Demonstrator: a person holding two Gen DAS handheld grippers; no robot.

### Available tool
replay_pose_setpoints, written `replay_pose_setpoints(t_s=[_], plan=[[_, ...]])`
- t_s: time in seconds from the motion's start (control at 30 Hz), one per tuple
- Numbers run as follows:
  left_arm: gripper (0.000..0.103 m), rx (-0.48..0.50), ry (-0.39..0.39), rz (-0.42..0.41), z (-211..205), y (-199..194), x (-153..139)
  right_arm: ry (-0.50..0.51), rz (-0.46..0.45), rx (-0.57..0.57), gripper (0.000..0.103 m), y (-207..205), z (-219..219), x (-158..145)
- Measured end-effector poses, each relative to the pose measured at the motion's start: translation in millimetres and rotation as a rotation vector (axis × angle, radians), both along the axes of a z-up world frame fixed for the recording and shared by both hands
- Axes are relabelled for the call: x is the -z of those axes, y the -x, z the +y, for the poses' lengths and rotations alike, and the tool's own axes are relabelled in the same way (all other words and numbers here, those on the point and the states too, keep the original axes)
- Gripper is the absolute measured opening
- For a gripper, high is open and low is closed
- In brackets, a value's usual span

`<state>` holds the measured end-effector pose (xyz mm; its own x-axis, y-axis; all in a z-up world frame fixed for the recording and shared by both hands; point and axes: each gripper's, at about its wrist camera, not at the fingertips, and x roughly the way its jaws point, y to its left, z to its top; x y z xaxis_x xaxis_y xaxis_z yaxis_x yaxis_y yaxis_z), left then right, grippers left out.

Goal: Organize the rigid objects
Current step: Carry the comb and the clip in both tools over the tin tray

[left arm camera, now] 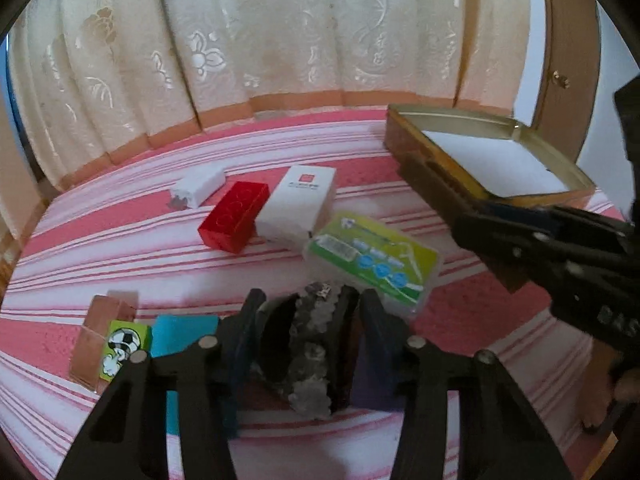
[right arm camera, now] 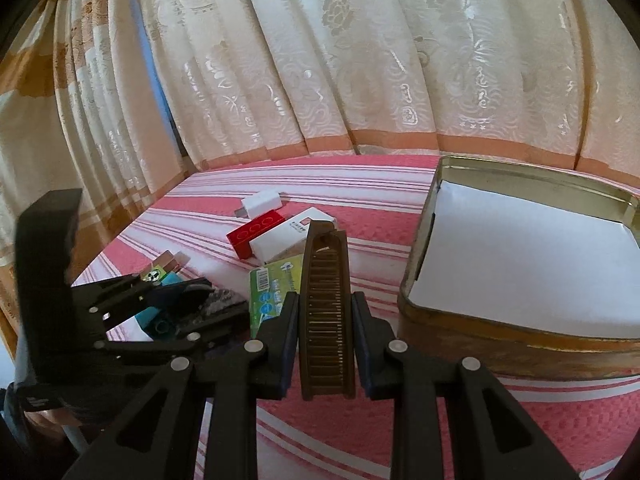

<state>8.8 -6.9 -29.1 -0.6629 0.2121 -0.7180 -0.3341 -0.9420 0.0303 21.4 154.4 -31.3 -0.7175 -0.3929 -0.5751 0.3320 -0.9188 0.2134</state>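
Right wrist view: brown plastic comb clamped upright between the pads of the right claw, teeth facing the camera, just left of the open rectangular metal tin lined with white paper. Further left of the tin, clasped by the left claw: a black curved hair clip with a glittering strip, pads close against both its sides, actual pressing not possible to tell. Between clip and tin, lying flat: a clear plastic case with green and yellow card. Beyond that case, away from the tin: a white rectangular box, then a glossy red box touching it, then a small white box near the back. Farthest from the tin: a blue block, a green piece printed with a football and a translucent pinkish block. All on a pink-and-white striped cloth, cream patterned curtain behind.
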Motion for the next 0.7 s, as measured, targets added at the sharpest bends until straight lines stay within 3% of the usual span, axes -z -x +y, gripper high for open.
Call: replay_pose_setpoints(t_s=[0.13, 0.27, 0.43, 0.57, 0.7], plan=[[0.047, -0.023, -0.057, -0.042, -14, 6, 3, 0.003, 0.002, -0.001, 0.028, 0, 2, 1], [0.054, -0.059, 0.04, -0.035, -6, 7, 7, -0.002, 0.004, -0.003, 0.028, 0, 2, 2], [0.045, -0.072, 0.018, -0.074, -7, 10, 10, 0.005, 0.018, 0.003, 0.028, -1, 6, 1], [0.043, -0.105, 0.02, -0.036, -9, 7, 4, 0.04, 0.042, 0.009, 0.028, -3, 12, -5], [0.043, -0.149, -0.054, 0.027, -17, 1, -5, 0.071, 0.061, 0.017, 0.028, -4, 18, -9]])
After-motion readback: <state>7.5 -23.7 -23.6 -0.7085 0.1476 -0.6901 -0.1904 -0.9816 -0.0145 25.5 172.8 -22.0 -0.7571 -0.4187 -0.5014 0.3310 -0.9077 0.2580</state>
